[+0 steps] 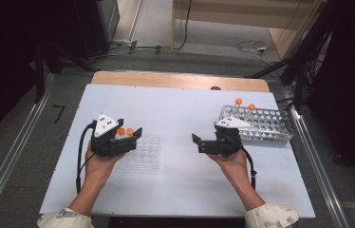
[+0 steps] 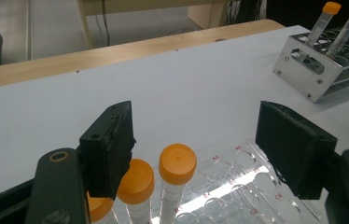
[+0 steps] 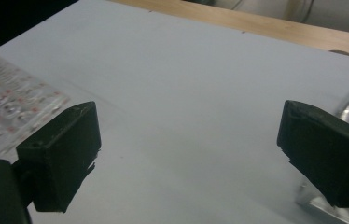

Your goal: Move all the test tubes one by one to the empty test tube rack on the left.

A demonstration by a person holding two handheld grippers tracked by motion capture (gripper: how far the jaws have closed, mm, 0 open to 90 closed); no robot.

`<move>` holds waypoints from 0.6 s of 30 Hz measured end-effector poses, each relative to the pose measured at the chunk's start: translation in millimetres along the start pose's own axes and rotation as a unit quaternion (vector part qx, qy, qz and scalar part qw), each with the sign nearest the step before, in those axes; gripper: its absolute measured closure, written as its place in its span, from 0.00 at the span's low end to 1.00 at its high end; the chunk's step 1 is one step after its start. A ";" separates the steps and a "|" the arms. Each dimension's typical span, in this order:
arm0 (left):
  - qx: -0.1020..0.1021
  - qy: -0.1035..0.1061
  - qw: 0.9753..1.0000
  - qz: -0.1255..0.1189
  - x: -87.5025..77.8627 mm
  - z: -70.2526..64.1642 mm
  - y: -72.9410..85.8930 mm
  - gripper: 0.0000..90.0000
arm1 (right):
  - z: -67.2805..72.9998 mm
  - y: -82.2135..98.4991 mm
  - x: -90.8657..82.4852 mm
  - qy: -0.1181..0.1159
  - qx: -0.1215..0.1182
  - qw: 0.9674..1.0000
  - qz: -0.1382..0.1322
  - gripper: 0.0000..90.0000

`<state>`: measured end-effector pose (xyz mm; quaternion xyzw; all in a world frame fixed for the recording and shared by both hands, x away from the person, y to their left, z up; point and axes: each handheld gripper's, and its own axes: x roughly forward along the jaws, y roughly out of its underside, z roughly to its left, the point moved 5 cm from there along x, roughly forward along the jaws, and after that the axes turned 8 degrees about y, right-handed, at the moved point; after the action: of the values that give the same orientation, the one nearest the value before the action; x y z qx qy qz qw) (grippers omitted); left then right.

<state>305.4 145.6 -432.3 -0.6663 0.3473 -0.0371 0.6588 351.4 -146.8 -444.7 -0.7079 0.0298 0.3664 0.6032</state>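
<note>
Orange-capped clear plastic tubes [image 2: 177,161] stand upright in the clear plastic rack [image 2: 238,182] on the white worktop [image 1: 175,114], just below the left gripper [image 2: 200,149], whose jaws stand apart, empty. Well apart, the right gripper [image 1: 199,141] hovers with jaws wide, empty, beside the perforated metal rack [image 1: 270,124] holding two more tubes.

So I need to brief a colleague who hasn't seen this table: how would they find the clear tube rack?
Start at the white table. On its left side, under the left gripper, lies the clear rack, flat and see-through, holding orange-capped tubes. The other rack, on the right, is shiny metal and stands taller.
</note>
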 end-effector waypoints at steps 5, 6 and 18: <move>0.001 -0.001 1.000 -0.001 -0.4 -0.1 -0.1 0.31 | -22.5 -1.9 -0.8 0.035 0.017 0.999 -0.002 0.05; 0.001 -0.001 1.000 -0.002 -0.3 -0.2 -0.2 0.31 | -27.7 -2.3 -1.2 0.045 0.019 0.999 -0.006 0.05; 0.002 -0.003 1.000 0.001 1.1 -0.5 0.7 0.30 | -86.5 -2.0 -9.8 0.124 0.065 0.990 -0.021 0.05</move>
<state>305.7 144.6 -433.4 -0.6644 0.3465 -0.0352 0.6613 387.0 -226.0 -437.3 -0.7077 0.1137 0.2604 0.6469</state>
